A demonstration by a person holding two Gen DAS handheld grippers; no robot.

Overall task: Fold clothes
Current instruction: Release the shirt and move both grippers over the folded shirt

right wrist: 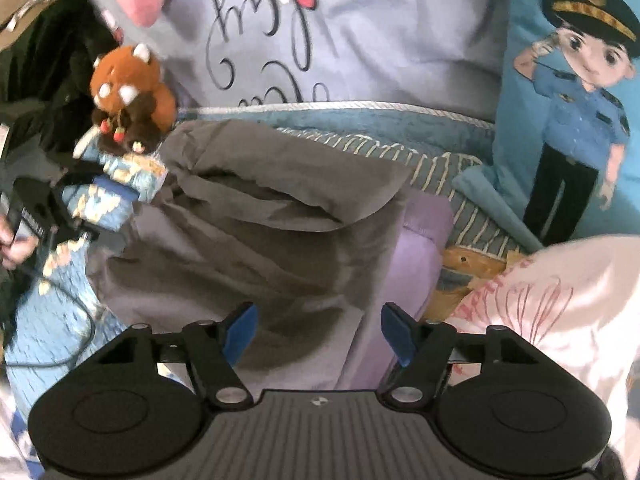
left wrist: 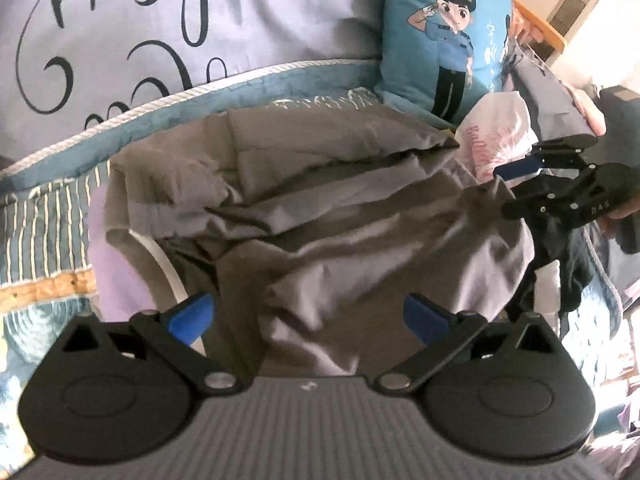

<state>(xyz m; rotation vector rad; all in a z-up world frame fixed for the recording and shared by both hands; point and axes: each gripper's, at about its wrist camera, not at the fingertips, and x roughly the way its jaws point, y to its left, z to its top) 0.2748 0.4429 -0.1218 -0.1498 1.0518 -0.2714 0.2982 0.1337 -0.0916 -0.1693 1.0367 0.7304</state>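
A crumpled grey garment [left wrist: 320, 208] [right wrist: 260, 232] lies on the bed, partly over a lilac garment [left wrist: 116, 276] [right wrist: 424, 236]. A white trim [left wrist: 168, 268] shows at its left edge. My left gripper [left wrist: 308, 316] hovers over its near part, blue pads wide apart and grey cloth below the gap; it shows as a black shape at the far left [right wrist: 44, 208] in the right wrist view. My right gripper [right wrist: 318, 332] stands open over the grey cloth's near edge. From the left wrist view it [left wrist: 508, 188] sits at the garment's right edge, where a fold peaks between its fingers.
A blue pillow with a cartoon officer [left wrist: 448, 40] [right wrist: 576, 100] leans at the back. A white and pink printed garment [left wrist: 496, 136] [right wrist: 540, 300] lies on the right. A red panda plush [right wrist: 128, 88] sits back left. Dark clothes [left wrist: 568, 272] are heaped beside the right gripper, and a cable [right wrist: 80, 340] crosses the quilt.
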